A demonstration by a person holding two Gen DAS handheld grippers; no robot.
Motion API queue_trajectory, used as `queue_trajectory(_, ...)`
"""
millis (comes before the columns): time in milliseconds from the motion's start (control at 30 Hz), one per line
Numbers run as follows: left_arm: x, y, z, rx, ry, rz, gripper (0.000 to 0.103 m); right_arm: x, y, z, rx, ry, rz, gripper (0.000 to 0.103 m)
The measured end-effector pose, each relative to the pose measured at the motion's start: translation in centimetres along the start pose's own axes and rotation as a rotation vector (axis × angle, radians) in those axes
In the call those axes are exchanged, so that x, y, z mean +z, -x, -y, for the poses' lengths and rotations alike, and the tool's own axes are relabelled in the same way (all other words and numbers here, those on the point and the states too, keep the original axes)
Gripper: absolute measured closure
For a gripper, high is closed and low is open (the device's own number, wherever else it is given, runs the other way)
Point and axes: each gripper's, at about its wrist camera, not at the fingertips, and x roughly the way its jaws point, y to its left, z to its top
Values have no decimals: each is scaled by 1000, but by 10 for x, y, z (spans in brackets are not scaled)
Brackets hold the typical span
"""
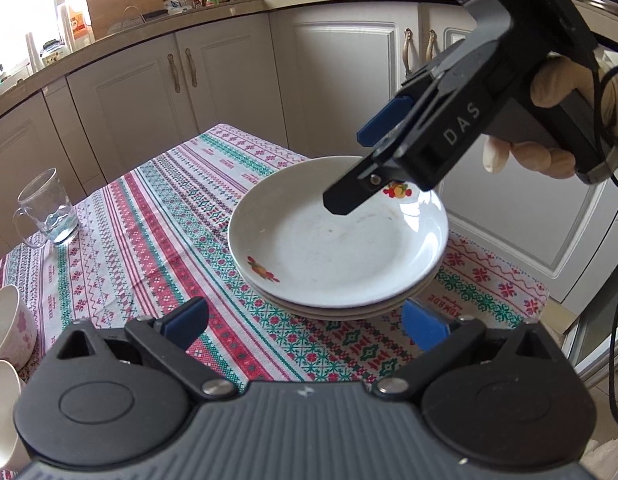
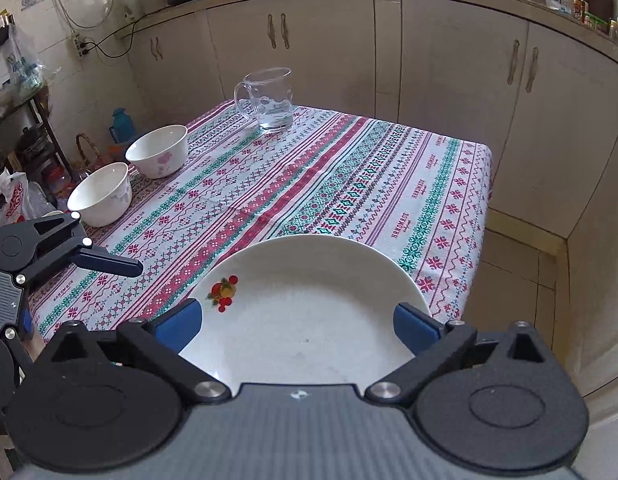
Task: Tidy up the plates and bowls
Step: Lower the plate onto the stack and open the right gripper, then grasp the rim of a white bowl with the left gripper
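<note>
A kitchen with pale cabinets surrounds a tabletop (image 1: 157,240) under a patterned cloth. In the left wrist view, a stack of plates (image 1: 337,236) sits near the cloth's right edge. The left hand-held gripper (image 1: 309,320) stands wide, its blue pads either side of the stack's near rim, touching nothing. The right hand-held gripper (image 1: 349,176) hangs over the plates' far side, jaws spread and empty. A glass mug (image 1: 47,212) stands well left of the plates and two bowls (image 1: 9,332) lie at the left border.

In the right wrist view, the plates (image 2: 309,312) fill the space between the right hand-held gripper's (image 2: 297,328) wide pads, none pressing. The bowls (image 2: 129,176) sit far left of the plates and the mug (image 2: 271,100) beyond.

The likely risks: the stack sits close to the table edge, so a nudge from either finger could slide it off, and a careless reach for the bowls might clip the mug.
</note>
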Motion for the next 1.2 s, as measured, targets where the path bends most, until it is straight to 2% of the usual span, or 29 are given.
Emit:
queue_trajectory(300,-5,25,-3,38,15,51,1,-8,20,-36,-105,-15,69,0)
queue_trajectory(567,-23,52,-15,90,58,85,1,-18,38,-75,-263,14,160,0)
queue_trajectory(700,-42,78,-34,147,106,82,1,-27,38,-115,-355,130,177,0)
queue_trajectory(767,-54,88,-49,177,138,64,1,-34,32,-138,-370,223,177,0)
queue_trajectory(833,-65,97,-65,210,165,40,1,-38,24,-164,-356,298,164,0)
queue_trajectory(900,-78,106,-85,236,202,8,1,-40,15,-187,-288,346,159,0)
queue_trajectory(1067,-108,123,-129,300,289,-35,1,-32,-13,-236,-92,382,154,0)
queue_trajectory(1200,-132,132,-156,358,322,-54,1,-27,-40,-269,-7,393,137,0)
